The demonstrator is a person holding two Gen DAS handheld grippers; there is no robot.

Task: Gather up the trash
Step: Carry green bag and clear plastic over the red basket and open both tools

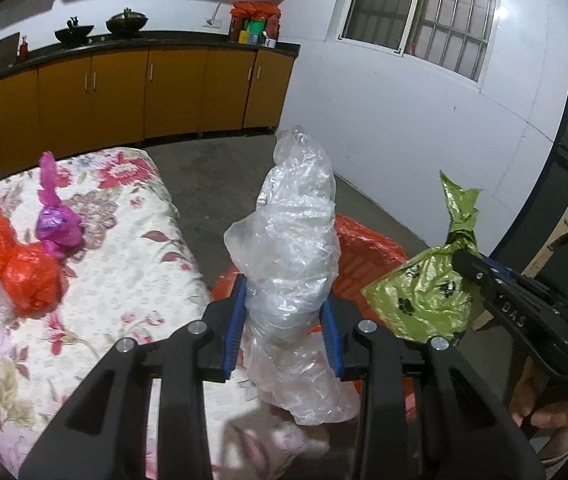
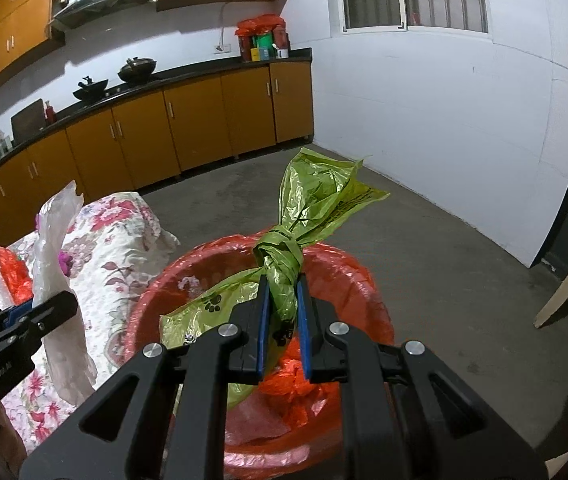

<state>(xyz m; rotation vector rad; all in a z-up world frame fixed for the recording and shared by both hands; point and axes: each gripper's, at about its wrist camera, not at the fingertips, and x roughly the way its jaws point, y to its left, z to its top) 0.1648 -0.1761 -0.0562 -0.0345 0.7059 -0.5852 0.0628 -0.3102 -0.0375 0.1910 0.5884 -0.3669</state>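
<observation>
Right wrist view: the right claw (image 2: 282,312) is clenched just under the knot of the green bag (image 2: 316,200), above the red-lined bin (image 2: 364,280). Beside the bin, the left claw (image 1: 284,320) squeezes a clear plastic bag (image 1: 296,216). Both look light, soft and slippery, so the knot seems the safest hold.

The clear bag (image 1: 292,240) was thin, crinkled, glossy plastic film. The green bag (image 2: 308,200) was shiny, translucent plastic, knotted and printed with black paw marks. The bin liner (image 2: 348,264) was glossy red-orange plastic. The tabletop (image 1: 116,272) wore matt floral cloth. Each hand-held gripper (image 2: 282,320) was matt black plastic with blue pads and bright metal pins.
</observation>
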